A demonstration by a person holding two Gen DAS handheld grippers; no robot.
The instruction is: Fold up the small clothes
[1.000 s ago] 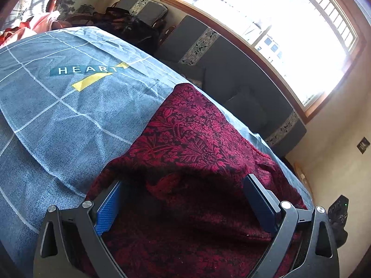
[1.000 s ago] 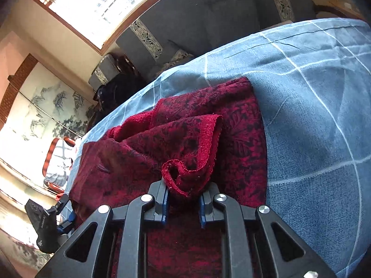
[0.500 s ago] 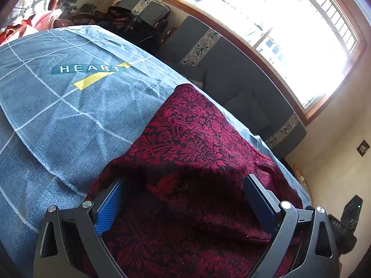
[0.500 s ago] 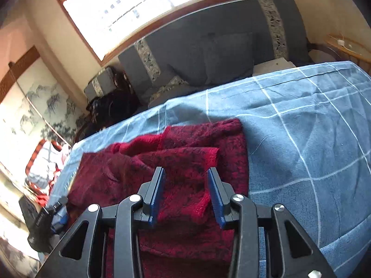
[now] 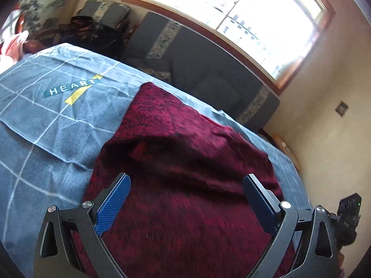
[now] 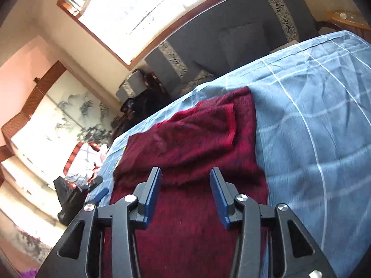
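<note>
Now the right gripper (image 6: 184, 172) has released the red garment (image 6: 192, 139), jaws spread; left gripper (image 5: 186, 180) stays wide

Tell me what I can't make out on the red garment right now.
- Near edge of the red garment: cut off by the frame bottom and the left tongs in the left wrist view.
- Weave and pattern: motion-blurred in both views.
- Layers under the folded flap: hidden by the flap, right wrist view.
- Near hem: covered by the right tongs.
</note>
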